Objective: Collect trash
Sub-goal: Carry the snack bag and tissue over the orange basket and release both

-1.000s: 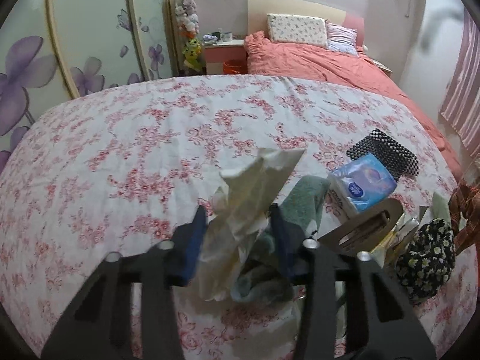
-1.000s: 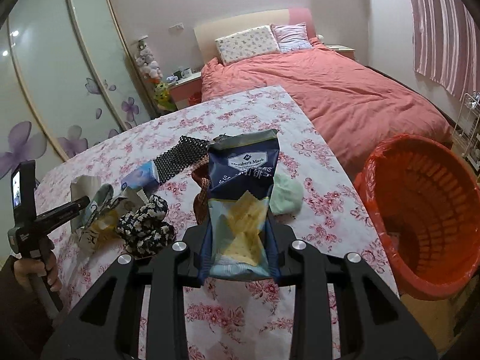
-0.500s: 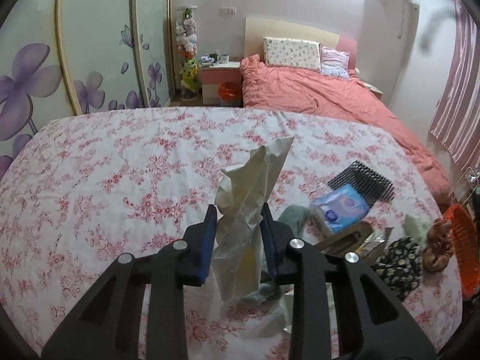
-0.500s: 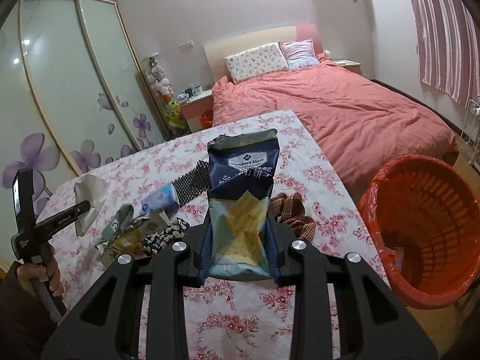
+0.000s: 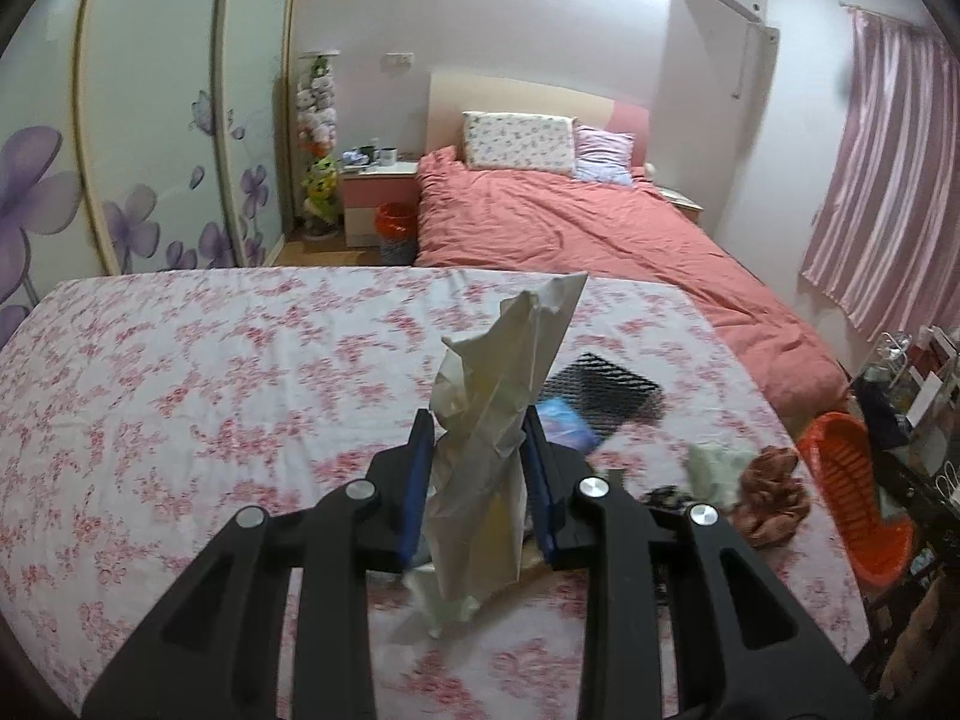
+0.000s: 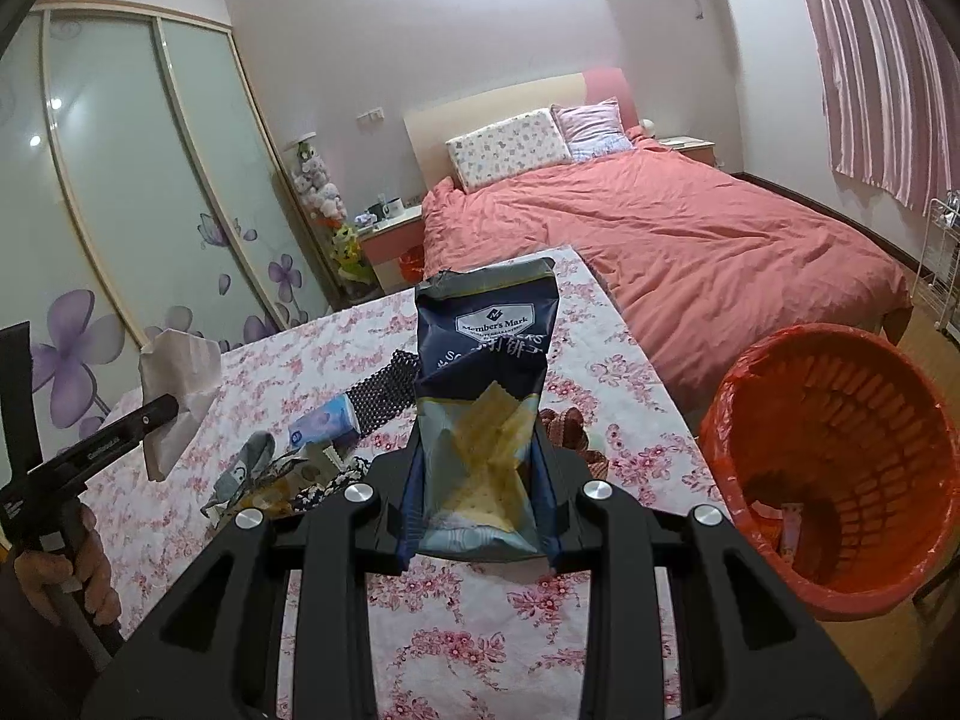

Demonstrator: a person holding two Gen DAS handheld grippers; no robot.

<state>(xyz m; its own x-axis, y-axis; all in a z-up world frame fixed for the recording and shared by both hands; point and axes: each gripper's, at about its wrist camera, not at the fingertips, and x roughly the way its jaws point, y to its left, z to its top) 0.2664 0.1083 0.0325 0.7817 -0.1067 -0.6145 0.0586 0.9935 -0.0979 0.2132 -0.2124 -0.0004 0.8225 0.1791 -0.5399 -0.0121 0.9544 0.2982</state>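
Gripping crumpled paper [image 5: 498,420] — perhaps tissue — and cracker bag [image 6: 480,420].

Two black hand-held grippers, blue pads showing

The left gripper [image 5: 477,444] and right gripper [image 6: 480,468] are showing black linkage arms with silver screws and blue-lined fingers [image 5: 418,480]; a hand [image 6: 66,576] is gripping a grey handle under a black stock with small white lettering.

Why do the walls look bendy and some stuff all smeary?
Both wrist views use a fisheye lens, so the wardrobe doors curve; in the left wrist view the floral tablecloth smears with blur, and ceiling light glares white up top in both.
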